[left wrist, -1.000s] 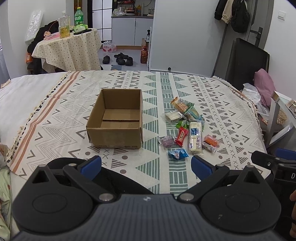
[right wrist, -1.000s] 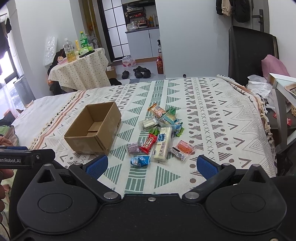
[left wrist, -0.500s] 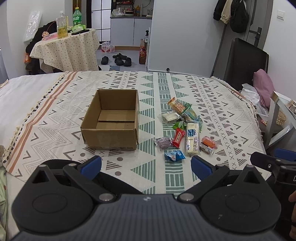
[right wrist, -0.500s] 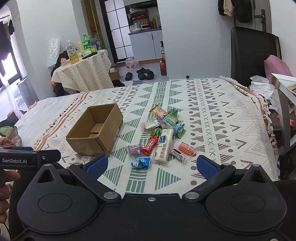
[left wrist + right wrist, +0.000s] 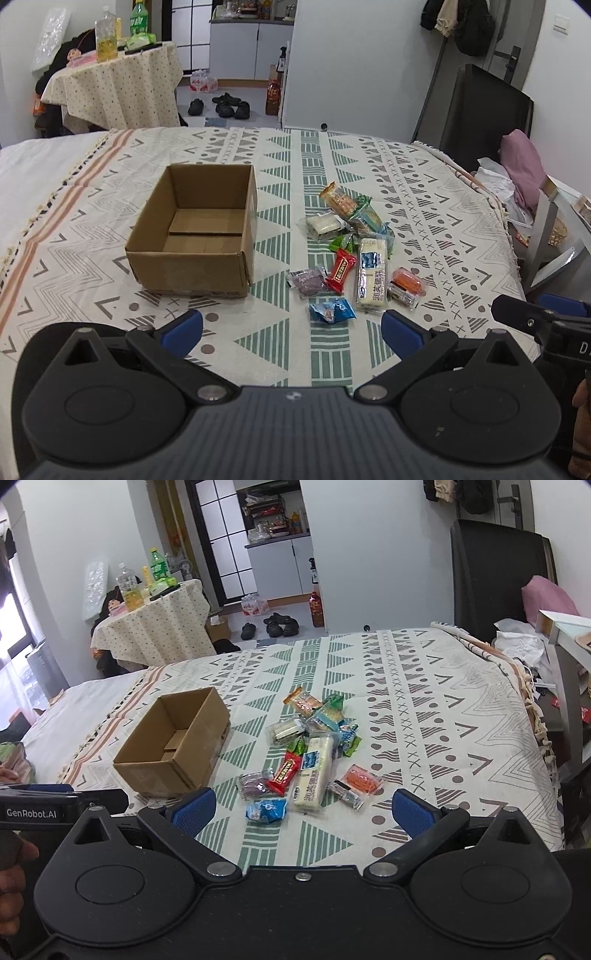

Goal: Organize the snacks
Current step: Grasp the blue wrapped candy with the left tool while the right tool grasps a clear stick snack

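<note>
One open box (image 5: 195,229) sits ahead of the left fingers (image 5: 183,328). About a dozen snacks (image 5: 310,753) lie ahead of the right fingers (image 5: 410,810), the long white bar (image 5: 314,771) pointing away. Both pairs gape wide, empty.

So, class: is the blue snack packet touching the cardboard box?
Apart. The left wrist view shows bare patterned cloth between the blue snack packet and the cardboard box.

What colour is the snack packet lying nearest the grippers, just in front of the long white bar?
Blue, with some white print: the blue packet, clearest in the right wrist view.

Matt cardboard box (image 5: 195,236), glossy plastic wrappers (image 5: 371,273)
</note>
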The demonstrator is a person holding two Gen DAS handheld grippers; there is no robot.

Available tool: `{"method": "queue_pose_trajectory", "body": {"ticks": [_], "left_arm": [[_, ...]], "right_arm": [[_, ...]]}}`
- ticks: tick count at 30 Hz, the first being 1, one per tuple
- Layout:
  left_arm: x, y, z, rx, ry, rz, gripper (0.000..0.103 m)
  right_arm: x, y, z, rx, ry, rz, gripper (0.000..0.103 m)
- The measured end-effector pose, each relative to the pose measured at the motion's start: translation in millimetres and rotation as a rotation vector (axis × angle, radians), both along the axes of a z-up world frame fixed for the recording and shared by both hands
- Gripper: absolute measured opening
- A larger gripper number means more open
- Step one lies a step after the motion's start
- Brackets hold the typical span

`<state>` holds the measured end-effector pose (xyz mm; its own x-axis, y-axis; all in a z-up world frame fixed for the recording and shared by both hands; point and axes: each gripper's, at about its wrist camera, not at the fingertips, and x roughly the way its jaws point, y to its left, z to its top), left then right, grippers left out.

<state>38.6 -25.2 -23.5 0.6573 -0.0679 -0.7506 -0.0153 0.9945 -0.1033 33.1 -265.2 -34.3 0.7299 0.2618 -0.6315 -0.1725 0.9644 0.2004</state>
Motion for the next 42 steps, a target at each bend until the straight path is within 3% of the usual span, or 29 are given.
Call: {"method": "queue_pose_trajectory", "body": {"ticks": [12, 27, 39, 42], "left_arm": [[28.6, -9.3, -20.9, 0.038, 0.053, 0.036, 0.101], [70.2, -23.0, -58.6, 0.007, 0.16, 0.033, 0.101], [105.2, -35.4, -91.7, -0.041, 0.218, 0.029, 0.1], [114.7, -37.3, -101.7, -0.055, 0.24, 0.037, 0.095]], "right_arm": [[24.4, -4.8, -16.8, -0.028, 0.03, 0.005, 0.102], [60.5, -17.3, -48.8, 0.022, 0.133, -0.051, 0.102], [96.9, -21.6, -82.1, 0.103, 0.242, -0.071, 0.081], [105.8, -24.1, -88.6, 0.126, 0.27, -0.081, 0.071]]}}
